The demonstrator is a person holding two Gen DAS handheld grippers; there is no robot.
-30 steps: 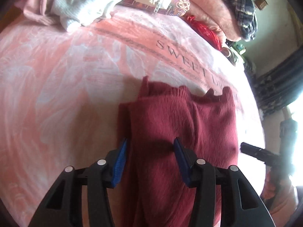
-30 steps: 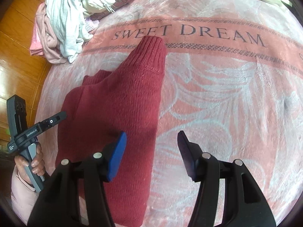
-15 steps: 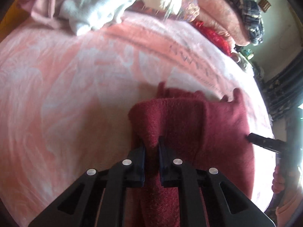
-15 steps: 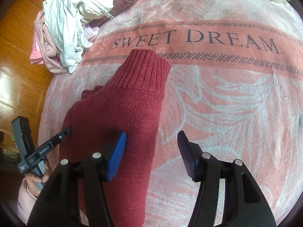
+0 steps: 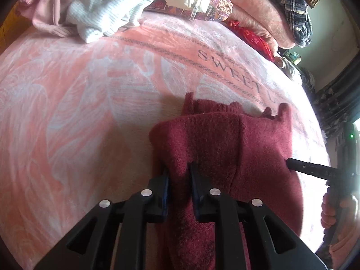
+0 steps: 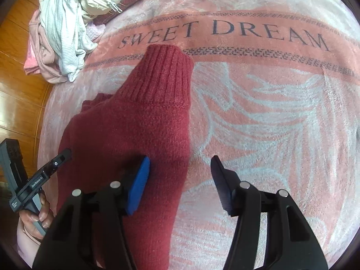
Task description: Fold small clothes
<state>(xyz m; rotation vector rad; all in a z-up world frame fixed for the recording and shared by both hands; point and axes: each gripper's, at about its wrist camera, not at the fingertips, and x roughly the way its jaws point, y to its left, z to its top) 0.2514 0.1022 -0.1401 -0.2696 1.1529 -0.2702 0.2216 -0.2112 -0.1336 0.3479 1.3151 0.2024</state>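
- Dark red knit sweater [image 5: 236, 148] lies on bed blanket [image 5: 90, 112], fuzzy wool, partly folded; a raised fold bunches up at its left edge in the left wrist view.
- Left gripper [image 5: 178, 175]: jaws narrow, pinching that raised fold of the sweater between them, easing slightly apart right now but cloth still pressed.
- Right gripper [image 6: 180, 171]: jaws about half wide, holding nothing; blue pad over sweater's right edge, other black finger over bare blanket.
- Right wrist view shows the ribbed cuff [image 6: 166, 72] of a sleeve, end rounded, lying just below the "SWEET DREAM" lettering [image 6: 225, 33]; left wrist view does not show the cuff, only the "SWEET" part of the text.
- Blanket plush, pink-orange with pale leaf pattern and a dark dotted border band; wide bare stretch right of the sweater in the right wrist view, and left of it in the left wrist view.
- Pile of clothes [image 6: 67, 27] at far left bed corner: white ribbed knit, pink pieces, cream zip item; well apart from sweater.
- Left wrist view alone shows stacked pink bedding with plaid fabric [image 5: 292, 11] at far end.
- Wooden floor [image 6: 15, 72] beside bed, right wrist view only.
- Each view catches the other gripper's handle and a hand [image 6: 38, 216] at its frame edge.
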